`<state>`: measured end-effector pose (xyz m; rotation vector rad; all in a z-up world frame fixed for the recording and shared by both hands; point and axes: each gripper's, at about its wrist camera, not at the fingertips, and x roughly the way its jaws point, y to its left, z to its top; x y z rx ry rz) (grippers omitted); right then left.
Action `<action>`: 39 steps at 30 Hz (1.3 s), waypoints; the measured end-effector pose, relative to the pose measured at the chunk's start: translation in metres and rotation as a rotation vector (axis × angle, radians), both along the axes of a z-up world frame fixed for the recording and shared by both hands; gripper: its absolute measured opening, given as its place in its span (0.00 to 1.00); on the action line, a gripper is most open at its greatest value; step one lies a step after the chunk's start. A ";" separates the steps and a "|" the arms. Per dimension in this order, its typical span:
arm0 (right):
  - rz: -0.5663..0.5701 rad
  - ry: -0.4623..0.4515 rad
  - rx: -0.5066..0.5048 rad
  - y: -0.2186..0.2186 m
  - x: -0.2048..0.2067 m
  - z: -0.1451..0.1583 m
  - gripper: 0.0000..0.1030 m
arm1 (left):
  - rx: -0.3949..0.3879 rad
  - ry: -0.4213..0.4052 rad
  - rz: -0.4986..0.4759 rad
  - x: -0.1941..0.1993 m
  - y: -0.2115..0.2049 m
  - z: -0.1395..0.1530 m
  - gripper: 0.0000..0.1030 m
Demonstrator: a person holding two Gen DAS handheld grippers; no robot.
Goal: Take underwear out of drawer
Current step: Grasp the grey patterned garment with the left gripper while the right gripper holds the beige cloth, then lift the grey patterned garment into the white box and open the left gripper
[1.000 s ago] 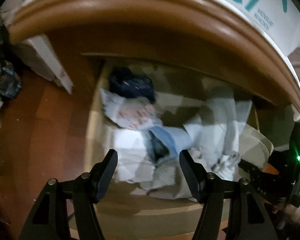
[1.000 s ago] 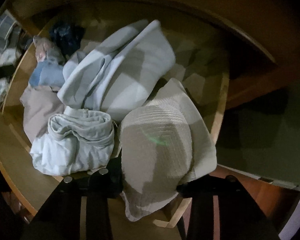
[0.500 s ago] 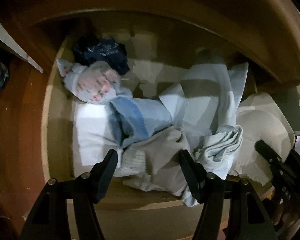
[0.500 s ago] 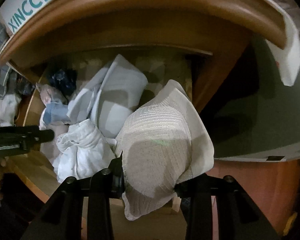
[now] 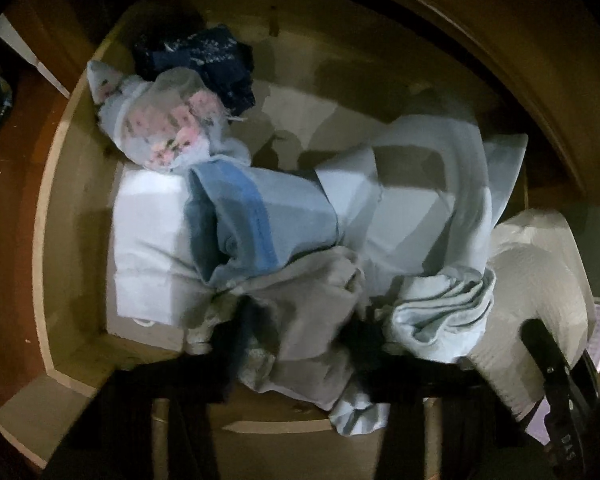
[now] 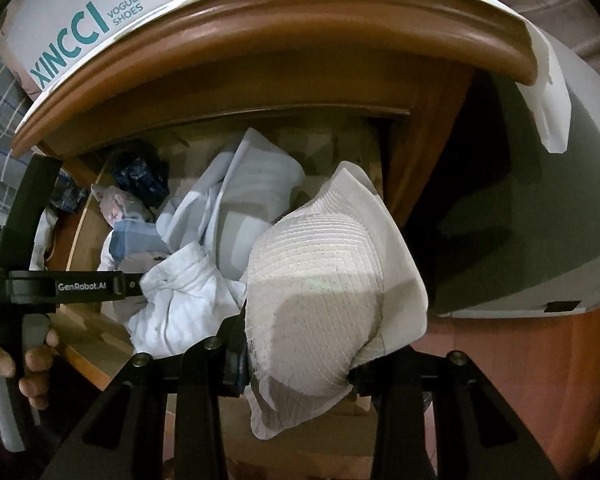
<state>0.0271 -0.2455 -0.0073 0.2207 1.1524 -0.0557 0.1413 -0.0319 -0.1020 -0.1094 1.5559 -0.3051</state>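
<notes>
The open wooden drawer (image 5: 44,240) holds several folded underwear pieces: a grey one (image 5: 308,312), a blue one (image 5: 260,220), a floral one (image 5: 164,124), a navy one (image 5: 204,60) and pale blue ones (image 5: 432,200). My left gripper (image 5: 300,340) is down in the drawer with its fingers on either side of the grey piece; the jaws look open. My right gripper (image 6: 296,368) is shut on a cream ribbed underwear (image 6: 332,288) and holds it above the drawer's right front corner. The left gripper also shows in the right wrist view (image 6: 136,284).
A white shoe box (image 6: 84,20) lies on the cabinet top (image 6: 260,40). A grey-green surface (image 6: 520,220) stands right of the cabinet. The red-brown floor (image 5: 4,200) lies left of the drawer.
My left gripper has pushed down into the drawer, its fingers now around the grey piece. My right gripper has lifted the cream underwear up and back from the drawer.
</notes>
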 end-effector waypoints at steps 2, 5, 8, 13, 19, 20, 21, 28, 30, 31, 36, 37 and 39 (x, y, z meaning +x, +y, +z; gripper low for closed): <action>0.002 0.001 0.006 0.002 0.002 -0.002 0.33 | 0.008 -0.013 -0.019 -0.002 0.001 0.001 0.18; 0.009 0.007 0.009 0.002 0.004 -0.003 0.33 | 0.010 -0.034 -0.034 -0.006 0.004 0.007 0.15; 0.019 0.011 0.002 0.004 0.007 -0.007 0.33 | 0.004 -0.060 -0.052 -0.011 0.011 0.018 0.14; 0.017 -0.003 0.012 0.001 0.003 -0.006 0.33 | -0.014 -0.127 -0.065 -0.024 0.014 0.042 0.13; -0.017 -0.042 -0.008 -0.006 -0.004 0.001 0.33 | -0.049 -0.216 -0.065 -0.043 0.031 0.076 0.13; -0.023 -0.047 -0.005 -0.008 -0.004 0.002 0.33 | -0.048 -0.227 -0.067 -0.045 0.032 0.081 0.13; -0.029 -0.050 -0.004 -0.009 -0.005 0.002 0.33 | -0.046 -0.235 -0.072 -0.046 0.036 0.085 0.13; -0.054 -0.113 0.003 -0.014 -0.006 0.014 0.33 | -0.086 -0.313 -0.060 -0.055 0.055 0.136 0.13; -0.068 -0.137 0.013 -0.017 -0.007 0.018 0.33 | -0.089 -0.337 -0.060 -0.057 0.054 0.150 0.13; -0.075 -0.146 0.013 -0.018 -0.007 0.020 0.33 | -0.095 -0.351 -0.060 -0.057 0.055 0.159 0.13; -0.100 -0.189 0.073 -0.025 -0.009 0.027 0.33 | -0.107 -0.406 -0.063 -0.055 0.058 0.188 0.13; -0.103 -0.195 0.090 -0.026 -0.009 0.027 0.33 | -0.107 -0.422 -0.064 -0.055 0.058 0.195 0.13; -0.111 -0.192 0.141 -0.029 -0.008 0.025 0.33 | -0.105 -0.457 -0.066 -0.053 0.061 0.216 0.13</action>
